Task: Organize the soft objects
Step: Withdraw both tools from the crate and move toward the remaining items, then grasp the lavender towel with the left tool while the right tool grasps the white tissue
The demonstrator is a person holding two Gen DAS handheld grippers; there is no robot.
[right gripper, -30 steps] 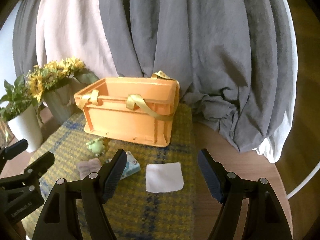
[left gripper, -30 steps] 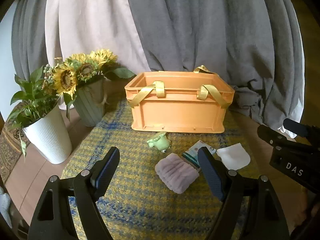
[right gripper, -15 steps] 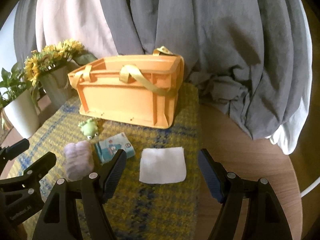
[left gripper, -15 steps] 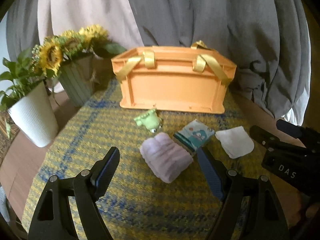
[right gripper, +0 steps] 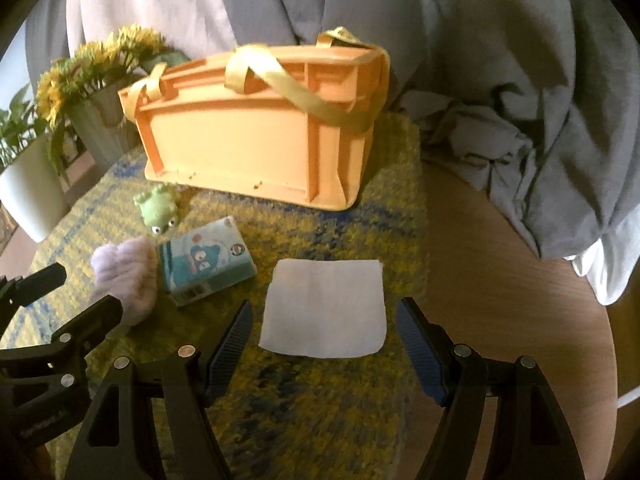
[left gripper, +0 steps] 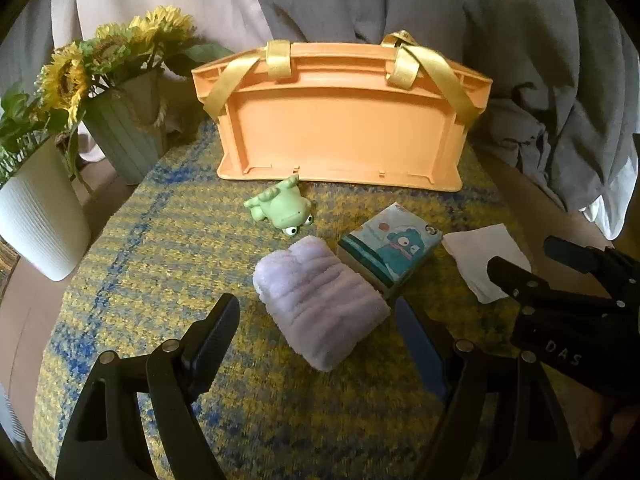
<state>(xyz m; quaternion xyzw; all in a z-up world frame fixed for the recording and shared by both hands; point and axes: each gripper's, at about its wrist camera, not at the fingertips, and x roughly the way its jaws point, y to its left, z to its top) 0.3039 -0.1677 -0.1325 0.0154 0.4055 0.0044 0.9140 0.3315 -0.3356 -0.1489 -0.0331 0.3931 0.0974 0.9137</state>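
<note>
An orange crate (left gripper: 340, 128) with yellow straps stands at the back of a yellow-blue mat (left gripper: 160, 280); it also shows in the right wrist view (right gripper: 256, 136). In front lie a green toy frog (left gripper: 282, 208), a folded lilac towel (left gripper: 320, 300), a teal tissue pack (left gripper: 390, 250) and a white cloth (left gripper: 480, 256). My left gripper (left gripper: 320, 340) is open, its fingers on either side of the towel's near end. My right gripper (right gripper: 324, 340) is open, low over the white cloth (right gripper: 324, 312). The towel (right gripper: 128, 276), pack (right gripper: 206, 266) and frog (right gripper: 158, 208) lie to its left.
A green pot of sunflowers (left gripper: 128, 140) and a white plant pot (left gripper: 36, 220) stand at the left on the round wooden table (right gripper: 500, 300). Grey and pink curtains (left gripper: 400, 0) hang behind the crate. The table edge is at the right.
Both grippers have moved forward and down toward the mat. The towel now lies between the left fingers, and the white cloth between the right fingers. Nothing on the mat has moved.
</note>
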